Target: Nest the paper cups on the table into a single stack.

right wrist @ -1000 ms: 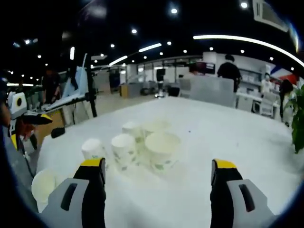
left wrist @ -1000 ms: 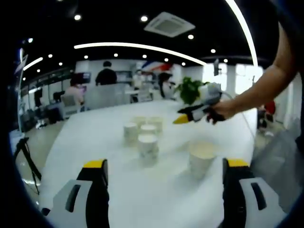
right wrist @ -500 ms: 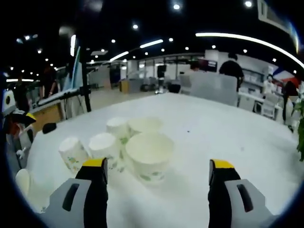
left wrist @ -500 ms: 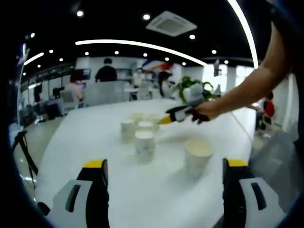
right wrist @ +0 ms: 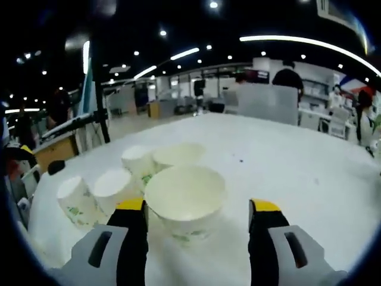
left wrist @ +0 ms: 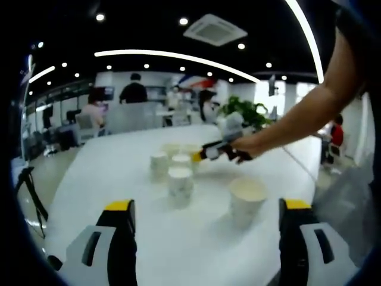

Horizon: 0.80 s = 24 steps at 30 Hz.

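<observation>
Stacking not started: every cup sits loose, right jaws about to take the first one

Progress: no nesting visible. All cups stand separately on the white table; the whole stack is left to build.

Right gripper: jaws spread wide, nothing held. The wide-mouth cup stands mouth-up directly between and just ahead of your tips, not yet touched as far as I can tell. To the left of your left jaw are two upside-down cups, touching or nearly so. Beyond the wide-mouth cup is another upside-down cup, with a second open-mouth cup just beside it. Cluster is tight, so closing on the front cup risks nudging its left neighbour.

Left gripper: jaws released and empty, hanging back from the table edge. An open cup sits ahead, nearer your right jaw, well apart from the cluster. An inverted cup sits ahead between the jaws, further out, with the rest of the group behind it. Your other arm crosses from the right above that group.

Judgement: mixed orientations are the main snag. Inverted cups need flipping, or the open ones do, before anything nests.

Surroundings: a potted plant beyond the table's far end, people standing at desks behind, a tripod leg off the table's left side. None block the reach.
</observation>
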Available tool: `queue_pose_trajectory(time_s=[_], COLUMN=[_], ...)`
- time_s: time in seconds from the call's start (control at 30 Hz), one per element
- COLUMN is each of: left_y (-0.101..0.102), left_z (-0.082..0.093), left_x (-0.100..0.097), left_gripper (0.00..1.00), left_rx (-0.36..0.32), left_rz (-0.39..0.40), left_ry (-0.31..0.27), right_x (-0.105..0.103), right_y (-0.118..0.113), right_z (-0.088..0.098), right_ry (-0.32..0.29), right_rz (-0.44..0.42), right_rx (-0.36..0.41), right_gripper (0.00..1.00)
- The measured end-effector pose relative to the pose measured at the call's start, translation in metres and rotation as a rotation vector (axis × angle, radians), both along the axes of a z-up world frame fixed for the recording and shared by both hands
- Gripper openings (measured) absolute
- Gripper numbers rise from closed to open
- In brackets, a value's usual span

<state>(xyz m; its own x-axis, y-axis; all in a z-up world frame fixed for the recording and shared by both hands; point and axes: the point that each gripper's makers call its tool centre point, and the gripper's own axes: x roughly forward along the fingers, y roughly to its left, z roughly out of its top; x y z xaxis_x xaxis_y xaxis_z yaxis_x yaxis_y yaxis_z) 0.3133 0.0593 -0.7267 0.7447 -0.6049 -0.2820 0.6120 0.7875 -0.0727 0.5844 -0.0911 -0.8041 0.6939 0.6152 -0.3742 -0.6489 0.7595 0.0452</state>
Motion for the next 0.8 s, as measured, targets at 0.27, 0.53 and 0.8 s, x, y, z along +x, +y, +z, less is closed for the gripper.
queue_pose_trajectory(time_s=[0.27,0.53,0.8], left_y=[-0.003,-0.01,-0.015], left_z=[-0.003,-0.005,-0.005], left_x=[-0.005,-0.012,-0.015], left_gripper=[0.99,0.99,0.99], left_rx=[-0.004,0.003,0.04], left_rz=[0.014,-0.005,-0.032], left_ry=[0.002,0.005,0.004], right_x=[-0.004,-0.021,-0.035], right_y=[0.009,0.005,-0.012], right_z=[0.0,0.018,0.069], right_ry=[-0.001,-0.014,-0.05], right_rz=[0.031,0.034,-0.003], right_rx=[-0.009,-0.001,0.039], right_gripper=[0.44,0.43,0.43])
